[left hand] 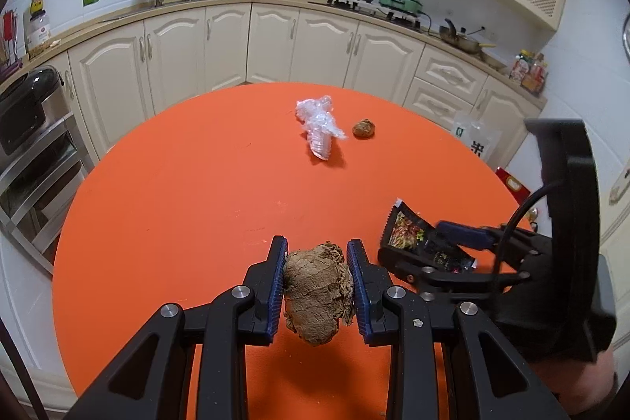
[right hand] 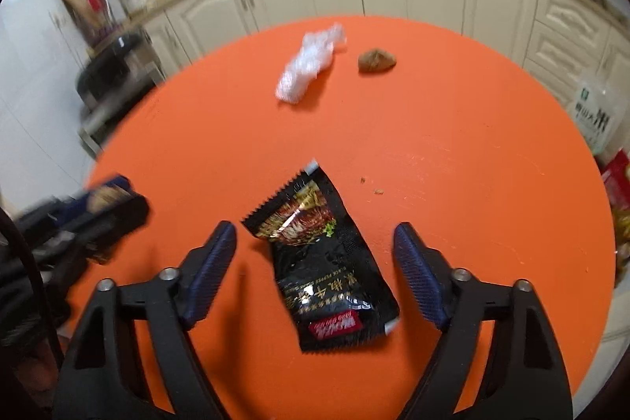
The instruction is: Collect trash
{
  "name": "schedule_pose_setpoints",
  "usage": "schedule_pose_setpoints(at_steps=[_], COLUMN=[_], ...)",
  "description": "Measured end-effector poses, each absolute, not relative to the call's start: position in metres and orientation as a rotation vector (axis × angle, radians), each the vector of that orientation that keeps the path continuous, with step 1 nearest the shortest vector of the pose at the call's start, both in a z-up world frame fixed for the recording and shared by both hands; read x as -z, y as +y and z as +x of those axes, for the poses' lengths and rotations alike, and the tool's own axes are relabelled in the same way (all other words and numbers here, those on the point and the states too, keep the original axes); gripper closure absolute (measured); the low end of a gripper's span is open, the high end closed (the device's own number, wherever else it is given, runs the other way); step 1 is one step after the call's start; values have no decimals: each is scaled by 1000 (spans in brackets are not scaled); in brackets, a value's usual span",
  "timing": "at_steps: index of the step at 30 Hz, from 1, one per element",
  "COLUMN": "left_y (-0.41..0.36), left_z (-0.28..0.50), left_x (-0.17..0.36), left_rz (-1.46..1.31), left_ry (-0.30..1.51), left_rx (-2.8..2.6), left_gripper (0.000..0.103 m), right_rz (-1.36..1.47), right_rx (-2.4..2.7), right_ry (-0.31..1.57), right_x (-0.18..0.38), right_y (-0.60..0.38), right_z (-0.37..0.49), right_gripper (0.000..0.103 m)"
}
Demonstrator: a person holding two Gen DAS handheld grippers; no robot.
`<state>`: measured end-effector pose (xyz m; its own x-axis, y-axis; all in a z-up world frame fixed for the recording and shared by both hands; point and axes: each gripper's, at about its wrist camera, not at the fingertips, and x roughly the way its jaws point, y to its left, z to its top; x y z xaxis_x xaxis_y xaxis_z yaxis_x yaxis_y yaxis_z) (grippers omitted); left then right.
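Both wrist cams tilt steeply down over the orange bench point(left hand: 177, 184), facing the cabinet wall point(left hand: 275, 38). Left cam sits close behind its claw point(left hand: 317, 286), right cam likewise point(right hand: 315, 262). Shared: bench top, clear plastic wad point(left hand: 321, 128), black wrapper point(right hand: 327, 254).

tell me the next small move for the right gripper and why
Probably lower and close the right gripper on the black snack wrapper: it lies flat on the orange table between the open jaws, untouched, while the left gripper already holds a brown lump.
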<state>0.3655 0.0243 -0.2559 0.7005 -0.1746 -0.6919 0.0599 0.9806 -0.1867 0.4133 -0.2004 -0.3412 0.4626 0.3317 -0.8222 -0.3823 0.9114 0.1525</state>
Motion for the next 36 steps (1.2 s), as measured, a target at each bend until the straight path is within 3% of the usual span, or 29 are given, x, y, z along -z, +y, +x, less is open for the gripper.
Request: schedule_pose_setpoints(at_steps=[1, 3, 4, 9, 36], left_y=[25, 26, 26, 16, -116], left_z=[365, 366, 367, 361, 262], left_x=[256, 255, 255, 249, 186], left_rz=[-155, -158, -159, -148, -42], left_ry=[784, 786, 787, 776, 594], left_rx=[131, 132, 134, 153, 354], left_gripper=[77, 77, 77, 77, 77], right_rz=[-94, -145, -86, 15, 258], right_rx=[-418, -386, -430, -424, -326], right_ry=[991, 989, 996, 978, 668], right_x=[342, 341, 339, 335, 220], right_y=[-197, -196, -202, -226, -358], right_z=[411, 408, 409, 400, 307], right_gripper=[41, 67, 75, 83, 87])
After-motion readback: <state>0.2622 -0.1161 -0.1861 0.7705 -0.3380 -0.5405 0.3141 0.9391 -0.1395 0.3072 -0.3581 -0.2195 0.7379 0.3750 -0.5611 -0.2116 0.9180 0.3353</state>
